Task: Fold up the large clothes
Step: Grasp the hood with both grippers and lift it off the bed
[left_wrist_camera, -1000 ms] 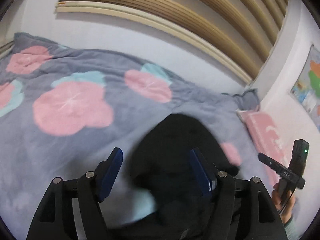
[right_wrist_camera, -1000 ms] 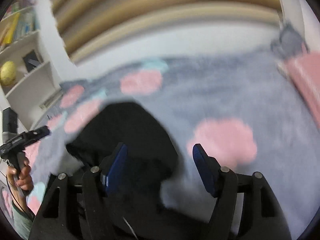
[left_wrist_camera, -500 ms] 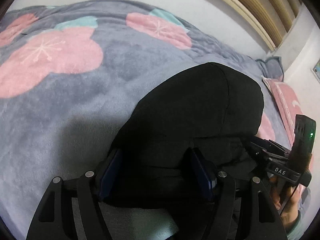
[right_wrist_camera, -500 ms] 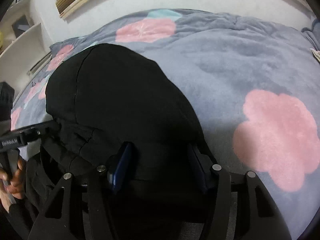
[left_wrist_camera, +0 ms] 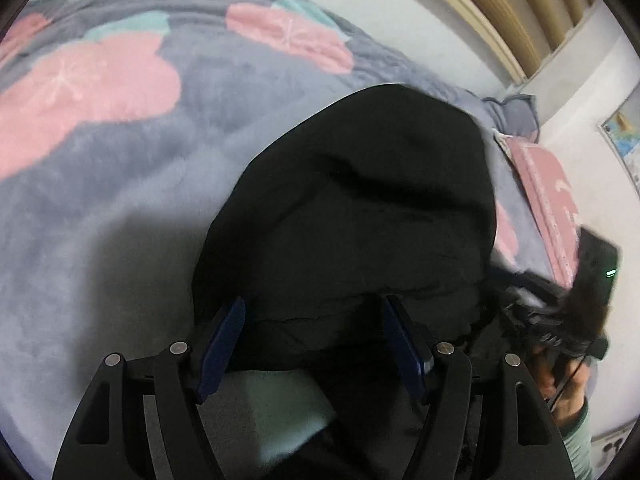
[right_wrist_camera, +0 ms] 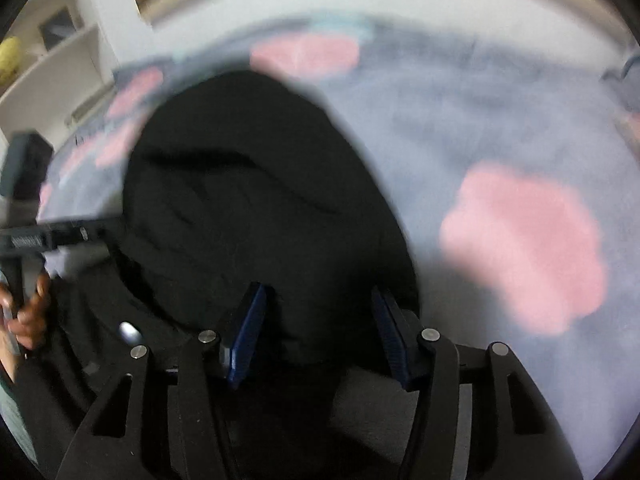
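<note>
A black hooded garment (left_wrist_camera: 360,200) lies bunched on a grey blanket (left_wrist_camera: 120,200) with pink flowers, its rounded hood pointing away from me. My left gripper (left_wrist_camera: 314,304) stands open over the garment's near edge, and its blue pads straddle a fold without pressing it. In the right wrist view the same garment (right_wrist_camera: 248,200) fills the middle. My right gripper (right_wrist_camera: 318,292) has narrowed on a thick fold, and the fabric fills the gap between its pads. The blanket (right_wrist_camera: 480,120) is blurred there.
A pink pillow (left_wrist_camera: 548,200) lies at the blanket's far right by the white wall. A person's hand (left_wrist_camera: 560,384) holds the other gripper's handle at the right edge. White shelves (right_wrist_camera: 52,68) stand at the far left. A wooden slatted panel runs above the bed.
Both grippers came down from above the bed onto the garment's near edge. The right jaws narrowed around a fold of it. The left jaws kept their width.
</note>
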Available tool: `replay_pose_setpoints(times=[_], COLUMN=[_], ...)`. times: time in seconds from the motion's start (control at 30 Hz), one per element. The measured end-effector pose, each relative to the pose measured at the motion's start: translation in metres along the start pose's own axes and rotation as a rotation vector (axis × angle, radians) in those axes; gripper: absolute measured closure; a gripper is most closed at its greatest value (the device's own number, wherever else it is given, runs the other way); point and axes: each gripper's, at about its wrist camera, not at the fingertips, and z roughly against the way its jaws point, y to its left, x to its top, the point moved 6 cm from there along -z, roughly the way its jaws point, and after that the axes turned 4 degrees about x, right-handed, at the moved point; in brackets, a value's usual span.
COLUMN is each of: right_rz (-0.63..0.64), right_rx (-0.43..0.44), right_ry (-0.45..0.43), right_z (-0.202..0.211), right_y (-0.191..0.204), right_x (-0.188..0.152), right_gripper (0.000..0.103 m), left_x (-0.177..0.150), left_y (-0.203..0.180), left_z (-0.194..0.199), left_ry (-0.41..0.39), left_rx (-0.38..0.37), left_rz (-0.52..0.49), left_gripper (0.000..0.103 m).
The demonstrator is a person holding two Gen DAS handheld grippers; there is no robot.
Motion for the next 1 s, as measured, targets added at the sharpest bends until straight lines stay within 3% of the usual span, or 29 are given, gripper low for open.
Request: replay_pose_setpoints(times=[0.2,0.37,0.47,0.53,0.6,0.7,0.8,0.87,0.9,1.0], right_rz=[-0.029,-0.057,-0.020,-0.021,-0.053,-0.095,-0.112,-0.132,-0.142,-0.125], right_rx=[0.022,0.087,0.040,0.036,0.075,0.111,0.151,0.176,0.184,0.156], right_ry=[-0.025,-0.075,-0.124,-0.134,-0.110,-0.076,-0.024,0.034,0.058,0.082], right_z=[0.005,0.057,0.081,0.081,0.066,0.040,0.003,-0.022,-0.031,-0.034], right_y=[-0.004,-0.003,-0.008,-0.014,-0.022,-0.033,-0.035,-0.032,-0.031,-0.025], right_x=[0.002,0.021,0.044,0.056,0.068,0.072,0.073,0.068,0.065,0.063], right_gripper=[0.045,0.041,0.022,0.022,0.022,0.022,0.022,0.023,0.026,0.051], left_x=[0.004,0.020,0.040,0.055,0.070,0.081,0.081,0.076,0.072,0.065], left_y=[-0.017,-0.036,-0.033,-0.028,-0.017,-0.003,0.012,0.016,0.015,0.011], left_z=[0.018,0.094,0.117,0.116,0.093,0.044,0.006,-0.017,-0.027,-0.044], left_ry=[-0.098,-0.278,-0.302,-0.279,-0.188,-0.086,-0.048,-0.003,0.028,0.050], left_rx=[0.090,-0.050,-0.066,-0.040,-0.011,-0.018,-0.016,-0.072,-0.103,-0.030], left_rz=[-0.101,-0.071,-0.028,-0.032,-0.055,-0.021,0.012,0.045,0.057,0.047], left_gripper=[0.032,0.031,0.024,0.023,0.023,0.023,0.023,0.023,0.023,0.026])
